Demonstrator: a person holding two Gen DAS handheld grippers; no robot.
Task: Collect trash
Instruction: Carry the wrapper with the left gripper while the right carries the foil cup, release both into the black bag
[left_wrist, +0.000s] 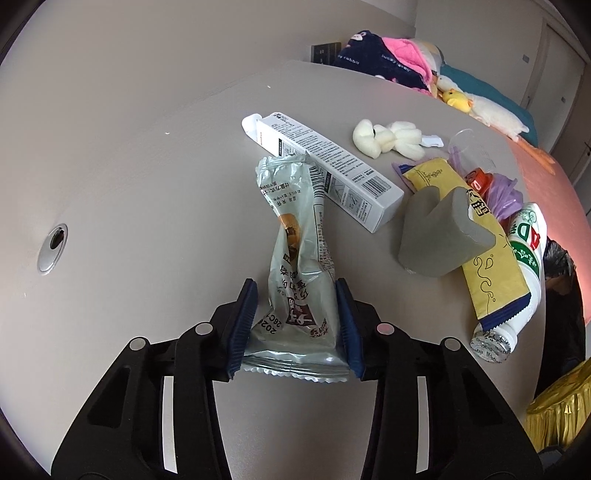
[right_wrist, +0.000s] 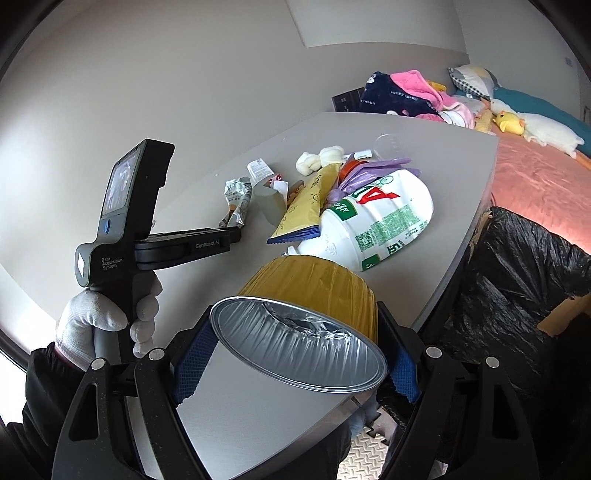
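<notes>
A crumpled silver-green snack wrapper (left_wrist: 295, 258) stands up from the grey table (left_wrist: 147, 166) between the blue pads of my left gripper (left_wrist: 295, 291), which is shut on its lower end. In the right wrist view the same wrapper (right_wrist: 236, 199) shows at the tip of the left gripper (right_wrist: 234, 234), held by a white-gloved hand (right_wrist: 92, 321). My right gripper (right_wrist: 297, 362) is shut on a foil cup (right_wrist: 314, 288), gold outside and silver inside, held tilted above the table's near edge.
More litter lies on the table: a long white box (left_wrist: 325, 173), a grey foam wedge (left_wrist: 439, 236), a yellow packet (left_wrist: 487, 258), a white bottle (right_wrist: 373, 218), a clear cup (left_wrist: 469, 147) and white foam pieces (left_wrist: 388, 140). A black bin bag (right_wrist: 517, 280) hangs open beside the table's right edge.
</notes>
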